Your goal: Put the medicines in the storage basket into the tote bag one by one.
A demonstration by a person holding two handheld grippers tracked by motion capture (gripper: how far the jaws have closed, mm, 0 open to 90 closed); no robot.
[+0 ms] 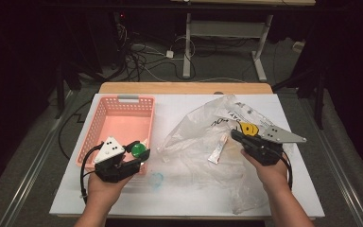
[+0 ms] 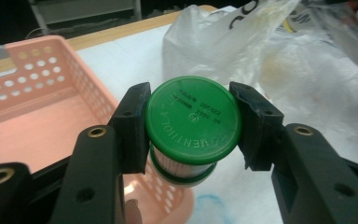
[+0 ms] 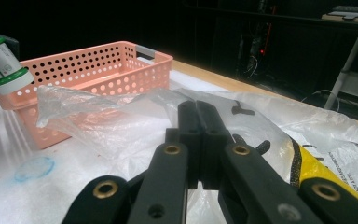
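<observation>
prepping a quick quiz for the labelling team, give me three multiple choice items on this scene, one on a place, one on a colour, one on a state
1. Where is the green-lidded jar?
A. between the left gripper's jaws, by the pink basket's near corner
B. lying inside the plastic bag
C. on the floor

2. What colour is the basket?
A. blue
B. pink
C. white

3. How do the right gripper's jaws stand?
A. wide open
B. clamped on the jar
C. closed together, over the bag

Key: 1 A, the left gripper view shows both pads pressing the lid's sides; 2 B, pink plastic in all views; 3 C, the right gripper view shows the two jaws meeting with no gap.
</observation>
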